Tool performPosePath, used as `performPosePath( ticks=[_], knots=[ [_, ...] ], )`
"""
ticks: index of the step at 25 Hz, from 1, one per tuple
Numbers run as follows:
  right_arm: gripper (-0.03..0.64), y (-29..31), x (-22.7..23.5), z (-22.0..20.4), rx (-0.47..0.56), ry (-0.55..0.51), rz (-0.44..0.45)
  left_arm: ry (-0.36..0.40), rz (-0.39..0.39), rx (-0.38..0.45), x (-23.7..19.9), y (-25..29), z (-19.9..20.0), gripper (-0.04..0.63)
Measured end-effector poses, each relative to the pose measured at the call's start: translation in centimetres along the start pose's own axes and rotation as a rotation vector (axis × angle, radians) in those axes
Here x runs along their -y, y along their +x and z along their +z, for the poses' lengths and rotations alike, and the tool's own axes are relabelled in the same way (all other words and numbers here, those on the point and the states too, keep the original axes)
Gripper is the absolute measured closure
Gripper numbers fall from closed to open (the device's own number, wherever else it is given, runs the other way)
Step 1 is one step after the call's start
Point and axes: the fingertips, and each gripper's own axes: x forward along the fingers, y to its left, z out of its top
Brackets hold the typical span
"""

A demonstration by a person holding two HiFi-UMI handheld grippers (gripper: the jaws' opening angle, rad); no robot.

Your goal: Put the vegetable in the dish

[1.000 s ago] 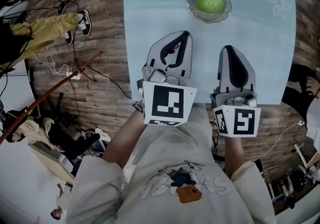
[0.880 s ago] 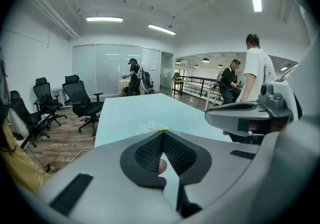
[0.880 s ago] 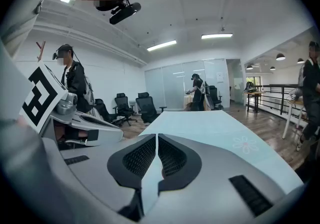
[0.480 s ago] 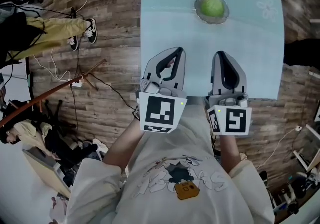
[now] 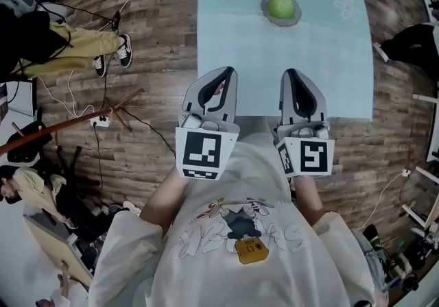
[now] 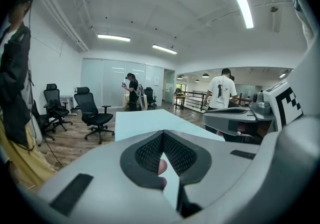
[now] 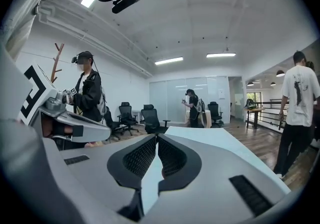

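Vegetable — kind indistinct, too small

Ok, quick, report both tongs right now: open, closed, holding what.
Left tongs: closed, holding nothing.
Right tongs: closed, holding nothing.

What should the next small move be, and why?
Probably just park both and stop. The green vegetable already sits in the glass dish on the table. The left hand-held gripper and right hand-held gripper are shut on nothing, at the table's near edge, well short of the dish.
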Motion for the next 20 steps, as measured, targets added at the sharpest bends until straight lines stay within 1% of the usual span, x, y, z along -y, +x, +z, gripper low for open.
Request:
performPosePath(
  ticks=[6,10,14,20],
  knots=[
    [0.583,-4.3,-3.2,1.1,0.032,-0.017,-0.02,-0.014,0.006,0.041,0.3,-6.0,0.0,0.588],
    [0.583,-7.2,-5.9,0.9,0.041,-0.017,-0.03,-0.013,0.006,0.053,0.7,-9.8,-1.0,0.588],
    [0.583,-8.5,-8.0,0.8,0.042,-0.031,-0.018,-0.015,0.001,0.06,0.7,-12.0,-2.0,0.588],
    [0.583,-10.6,-9.7,-0.3,0.019,-0.039,-0.004,-0.066,0.005,0.077,1.6,-14.4,-2.7,0.588]
  ],
)
